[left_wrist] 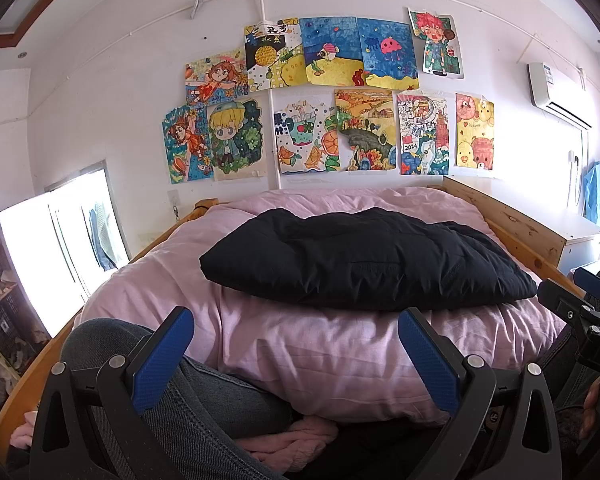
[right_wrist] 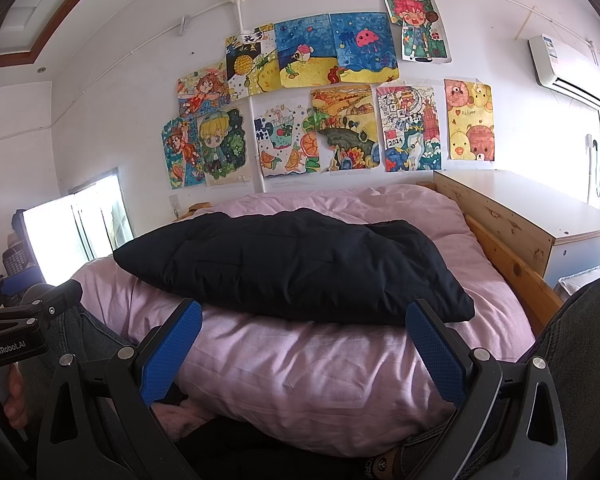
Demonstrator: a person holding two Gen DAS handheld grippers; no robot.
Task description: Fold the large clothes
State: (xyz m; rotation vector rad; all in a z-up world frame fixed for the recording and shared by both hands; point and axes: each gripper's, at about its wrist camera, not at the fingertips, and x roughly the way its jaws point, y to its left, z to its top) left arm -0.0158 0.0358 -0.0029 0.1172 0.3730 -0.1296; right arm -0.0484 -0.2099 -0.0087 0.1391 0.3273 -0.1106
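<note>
A black quilted jacket lies folded into a flat bundle on top of the pink duvet, across the middle of the bed. It also shows in the right wrist view, on the same duvet. My left gripper is open and empty, held low in front of the duvet's near edge, short of the jacket. My right gripper is open and empty too, just below the jacket's near edge. The right gripper also shows at the right edge of the left wrist view.
A wooden bed frame runs along the right side, with a white cabinet behind it. My knees in grey jeans are at the bed's foot. Drawings cover the far wall. A bright window is at the left.
</note>
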